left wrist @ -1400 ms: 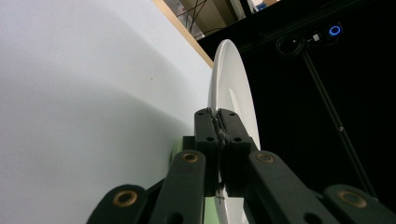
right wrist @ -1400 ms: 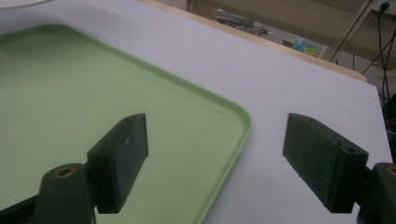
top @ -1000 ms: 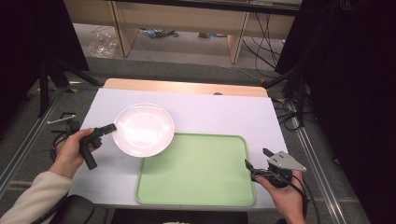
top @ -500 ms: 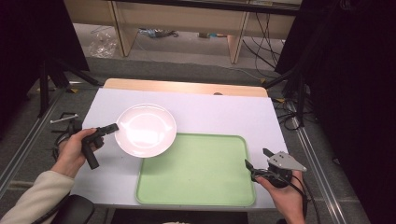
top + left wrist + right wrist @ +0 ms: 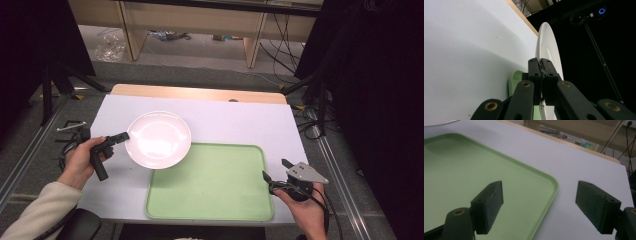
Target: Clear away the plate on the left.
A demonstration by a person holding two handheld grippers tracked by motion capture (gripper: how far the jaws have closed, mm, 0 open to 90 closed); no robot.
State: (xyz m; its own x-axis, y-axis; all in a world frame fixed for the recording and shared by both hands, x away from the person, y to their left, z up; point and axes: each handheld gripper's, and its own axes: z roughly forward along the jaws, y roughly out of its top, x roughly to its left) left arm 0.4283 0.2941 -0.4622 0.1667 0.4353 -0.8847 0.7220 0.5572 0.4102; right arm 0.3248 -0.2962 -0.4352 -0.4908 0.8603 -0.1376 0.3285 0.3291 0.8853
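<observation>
Left gripper (image 5: 120, 136) is pinched tight on the plate (image 5: 158, 139) rim at its 9 o'clock, carrying it with its edge over the green tray (image 5: 210, 184). Right gripper (image 5: 275, 170) sits wide open at the tray's 3 o'clock. Next up, I'd guess: center it and lower gently.

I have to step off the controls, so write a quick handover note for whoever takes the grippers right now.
Left gripper: shut on the rim of the white plate, which is lifted off the table and overlaps the far left corner of the green tray.
Right gripper: open, holding nothing, at the tray's right edge.
Done: plate gripped and raised.
Left, most likely: carry the plate fully over the tray, lower it flat and release; the right gripper could steady the tray.
</observation>
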